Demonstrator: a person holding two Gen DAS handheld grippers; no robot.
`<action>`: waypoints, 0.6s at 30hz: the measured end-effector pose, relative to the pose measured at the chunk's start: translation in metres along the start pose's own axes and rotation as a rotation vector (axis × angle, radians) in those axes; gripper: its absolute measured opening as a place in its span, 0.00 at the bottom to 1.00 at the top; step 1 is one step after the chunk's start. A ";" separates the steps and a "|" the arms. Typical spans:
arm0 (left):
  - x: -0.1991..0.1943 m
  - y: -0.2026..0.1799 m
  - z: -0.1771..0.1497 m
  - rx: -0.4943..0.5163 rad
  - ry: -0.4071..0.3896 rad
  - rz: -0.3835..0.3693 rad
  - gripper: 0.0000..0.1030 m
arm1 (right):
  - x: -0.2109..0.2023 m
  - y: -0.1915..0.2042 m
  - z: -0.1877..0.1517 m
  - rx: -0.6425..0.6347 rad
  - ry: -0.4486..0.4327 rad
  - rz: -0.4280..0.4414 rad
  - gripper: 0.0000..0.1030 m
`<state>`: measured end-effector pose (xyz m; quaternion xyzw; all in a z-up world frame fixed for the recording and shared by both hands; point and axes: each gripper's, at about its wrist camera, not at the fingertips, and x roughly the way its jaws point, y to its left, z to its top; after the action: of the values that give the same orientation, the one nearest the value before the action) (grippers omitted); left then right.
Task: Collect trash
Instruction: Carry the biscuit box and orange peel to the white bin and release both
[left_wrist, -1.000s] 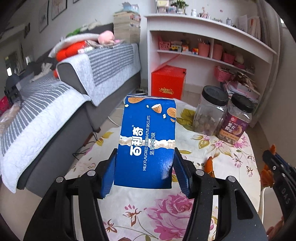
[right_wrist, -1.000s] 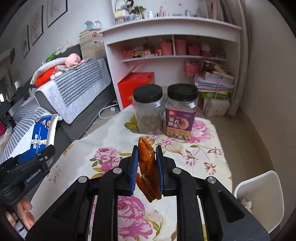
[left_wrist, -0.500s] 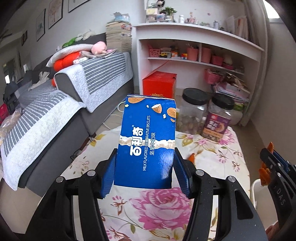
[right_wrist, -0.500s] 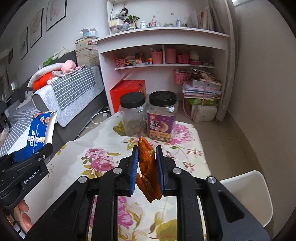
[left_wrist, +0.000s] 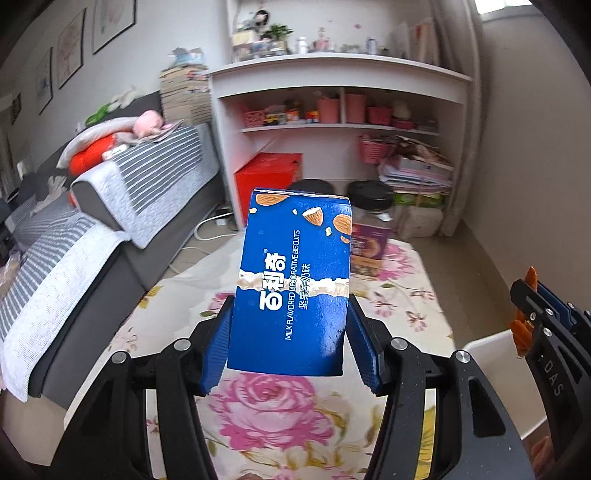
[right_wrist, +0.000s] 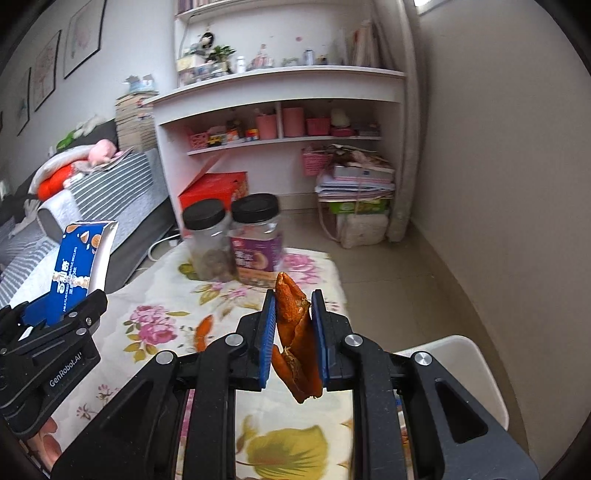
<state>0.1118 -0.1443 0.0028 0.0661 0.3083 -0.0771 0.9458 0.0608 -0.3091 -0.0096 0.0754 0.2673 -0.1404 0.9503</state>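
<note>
My left gripper (left_wrist: 291, 343) is shut on a blue biscuit box (left_wrist: 295, 280) and holds it upright above the floral tablecloth (left_wrist: 280, 413). The box also shows at the left of the right wrist view (right_wrist: 79, 267). My right gripper (right_wrist: 293, 332) is shut on an orange peel piece (right_wrist: 295, 332), held above the table near its right edge. That gripper shows at the right edge of the left wrist view (left_wrist: 546, 332). Another orange scrap (right_wrist: 203, 330) lies on the cloth. A white bin (right_wrist: 469, 373) stands beside the table on the right.
Two black-lidded jars (right_wrist: 255, 236) stand at the table's far end. A grey sofa with striped covers (left_wrist: 110, 206) runs along the left. A white shelf unit (left_wrist: 340, 122), a red box (left_wrist: 269, 177) and stacked papers (right_wrist: 354, 184) stand behind.
Both grippers have risen and pulled back from the jars while keeping their loads. The jars now look smaller and farther, and the white bin has come further into view.
</note>
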 end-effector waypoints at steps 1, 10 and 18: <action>-0.001 -0.005 0.000 0.006 -0.002 -0.006 0.55 | -0.001 -0.005 0.000 0.006 0.000 -0.008 0.18; -0.010 -0.069 0.000 0.083 -0.006 -0.083 0.55 | -0.015 -0.070 -0.003 0.120 0.020 -0.097 0.18; -0.019 -0.127 -0.004 0.160 -0.009 -0.160 0.55 | -0.030 -0.120 -0.003 0.212 0.009 -0.211 0.45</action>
<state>0.0709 -0.2656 0.0004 0.1161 0.3012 -0.1768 0.9298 -0.0023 -0.4158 -0.0041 0.1475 0.2618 -0.2666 0.9158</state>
